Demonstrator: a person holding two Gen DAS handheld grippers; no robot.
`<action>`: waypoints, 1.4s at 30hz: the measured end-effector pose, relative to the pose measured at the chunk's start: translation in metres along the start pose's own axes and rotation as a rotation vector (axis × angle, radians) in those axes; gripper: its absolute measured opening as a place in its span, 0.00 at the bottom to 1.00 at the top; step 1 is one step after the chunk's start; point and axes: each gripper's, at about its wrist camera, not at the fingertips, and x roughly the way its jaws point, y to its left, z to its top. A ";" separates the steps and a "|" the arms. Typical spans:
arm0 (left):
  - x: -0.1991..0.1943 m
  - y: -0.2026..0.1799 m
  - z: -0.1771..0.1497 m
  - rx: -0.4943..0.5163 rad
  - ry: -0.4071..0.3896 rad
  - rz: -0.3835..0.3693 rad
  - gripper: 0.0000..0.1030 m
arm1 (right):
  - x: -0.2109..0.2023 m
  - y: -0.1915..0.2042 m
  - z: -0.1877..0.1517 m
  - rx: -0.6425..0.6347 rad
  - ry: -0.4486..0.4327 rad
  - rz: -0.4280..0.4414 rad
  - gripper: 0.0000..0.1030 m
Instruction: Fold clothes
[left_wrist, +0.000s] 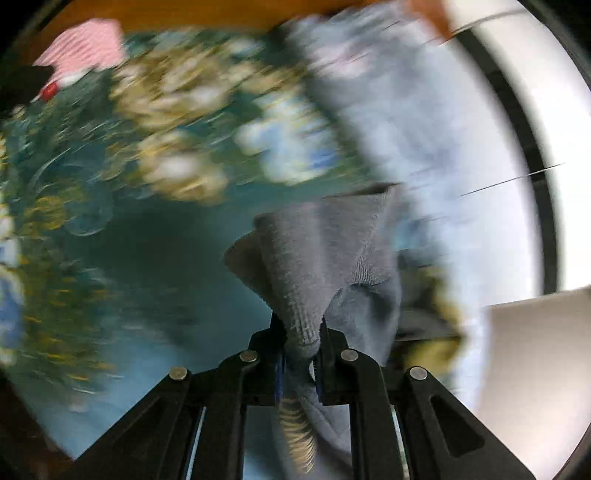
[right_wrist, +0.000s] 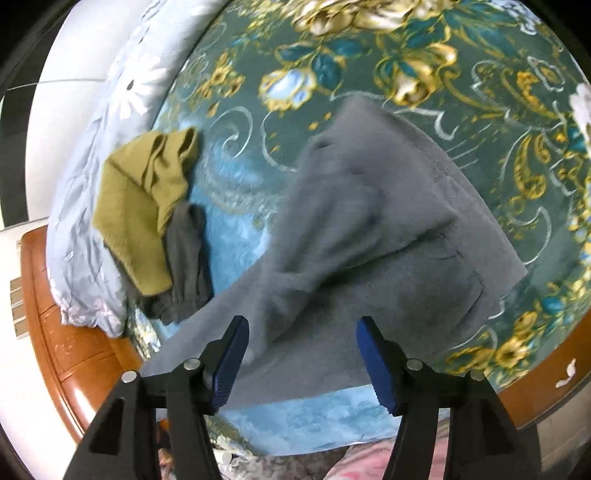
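The left tool (left_wrist: 301, 350) pinched a fold of the grey garment (right_wrist: 369, 229), which lay across the floral bedspread (right_wrist: 424, 74). The right tool (right_wrist: 301, 354) hovered spread wide, empty. Olive clothes (right_wrist: 140, 195) sat nearby.

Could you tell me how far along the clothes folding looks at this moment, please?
Done: nothing looks neatly folded yet; the olive garment and dark grey garment lie bunched by the pillow. In hand: the left gripper is clamped on the grey sweater, part of it lifted off the floral bedspread; the right gripper is open above it. Left: finishing that fold, then probably the other two.
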 end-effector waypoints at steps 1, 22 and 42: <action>0.014 0.012 0.002 -0.026 0.042 0.056 0.13 | 0.000 0.000 -0.003 0.004 0.000 -0.007 0.63; -0.041 -0.008 -0.049 -0.216 0.089 0.184 0.47 | -0.014 -0.003 0.042 0.087 -0.095 -0.006 0.63; -0.050 -0.116 -0.164 -0.053 0.068 0.200 0.49 | 0.111 0.053 0.157 0.146 0.155 -0.315 0.63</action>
